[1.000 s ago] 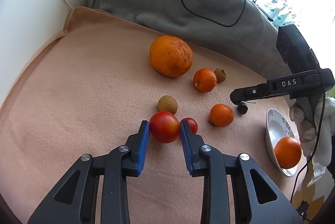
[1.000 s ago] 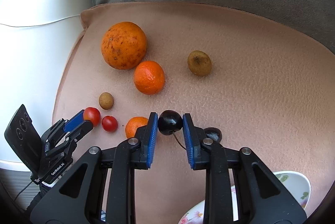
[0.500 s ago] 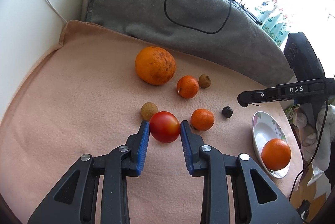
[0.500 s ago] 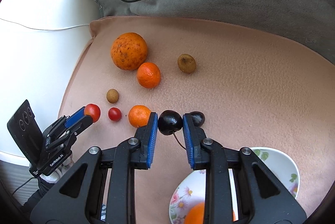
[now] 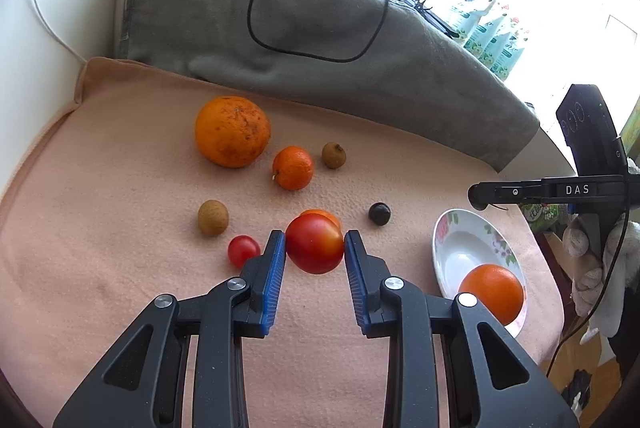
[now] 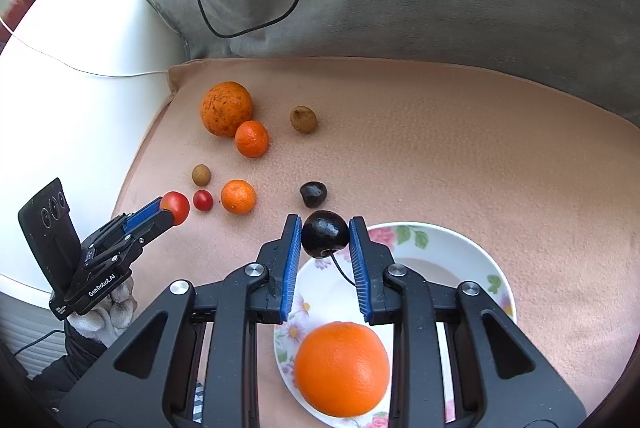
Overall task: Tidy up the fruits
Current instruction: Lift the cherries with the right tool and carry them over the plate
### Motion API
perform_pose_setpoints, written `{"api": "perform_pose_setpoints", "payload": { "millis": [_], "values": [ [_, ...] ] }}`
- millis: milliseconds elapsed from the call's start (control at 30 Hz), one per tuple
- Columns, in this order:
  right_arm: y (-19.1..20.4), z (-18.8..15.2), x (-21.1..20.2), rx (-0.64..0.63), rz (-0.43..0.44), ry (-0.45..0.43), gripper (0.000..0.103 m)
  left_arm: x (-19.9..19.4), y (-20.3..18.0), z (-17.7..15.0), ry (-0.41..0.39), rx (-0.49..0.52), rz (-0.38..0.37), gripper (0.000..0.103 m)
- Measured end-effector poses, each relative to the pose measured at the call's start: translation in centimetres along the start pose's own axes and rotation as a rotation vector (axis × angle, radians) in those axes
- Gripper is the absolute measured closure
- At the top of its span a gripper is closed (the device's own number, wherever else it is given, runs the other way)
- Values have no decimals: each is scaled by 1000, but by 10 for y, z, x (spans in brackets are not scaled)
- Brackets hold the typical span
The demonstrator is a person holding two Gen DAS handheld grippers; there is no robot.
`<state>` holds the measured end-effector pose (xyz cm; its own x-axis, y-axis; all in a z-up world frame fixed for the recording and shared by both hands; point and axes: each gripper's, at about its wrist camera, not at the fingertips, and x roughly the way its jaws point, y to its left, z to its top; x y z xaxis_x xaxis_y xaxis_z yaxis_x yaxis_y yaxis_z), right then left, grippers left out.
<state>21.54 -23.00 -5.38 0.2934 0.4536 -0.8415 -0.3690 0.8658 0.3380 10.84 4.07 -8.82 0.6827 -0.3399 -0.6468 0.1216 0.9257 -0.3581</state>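
My left gripper (image 5: 315, 248) is shut on a red tomato (image 5: 315, 243) and holds it above the pink cloth (image 5: 100, 228); it shows at the left of the right wrist view (image 6: 175, 207). My right gripper (image 6: 325, 236) is shut on a dark cherry (image 6: 324, 234) with a stem, held over the far rim of the flowered plate (image 6: 472, 252). An orange (image 6: 342, 368) lies in that plate (image 5: 460, 252). On the cloth lie a big orange (image 5: 232, 131), two mandarins (image 5: 293, 167) (image 6: 238, 196), two longans (image 5: 213, 217) (image 5: 333, 155), a cherry tomato (image 5: 243, 249) and a second dark cherry (image 5: 379, 213).
A grey folded blanket (image 5: 320, 28) with a black cable (image 5: 280, 44) borders the cloth at the back. A white surface (image 6: 80, 108) runs along the cloth's left edge. Bottles (image 5: 492, 36) stand by the window at the back right.
Both grippers have risen and pulled back with their fruit. My right gripper has carried the cherry from the cloth to over the plate's rim. The cherry tomato has come into view beside my left finger.
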Motion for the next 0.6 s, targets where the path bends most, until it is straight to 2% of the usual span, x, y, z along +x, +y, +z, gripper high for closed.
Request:
{"api": "perform_pose_setpoints", "payload": {
  "millis": [333,433,600],
  "values": [
    [-39,-41,-27,51,-52,-43,78,17,-44,-2,28,54,-67,74],
    [-46,-53,-32,57,-70,-52,78,23,-57,-2,40,74,-87,79],
    [-54,-70,-39,64,-81,-61,78,33,-80,-1,47,111,-119,79]
  ]
}}
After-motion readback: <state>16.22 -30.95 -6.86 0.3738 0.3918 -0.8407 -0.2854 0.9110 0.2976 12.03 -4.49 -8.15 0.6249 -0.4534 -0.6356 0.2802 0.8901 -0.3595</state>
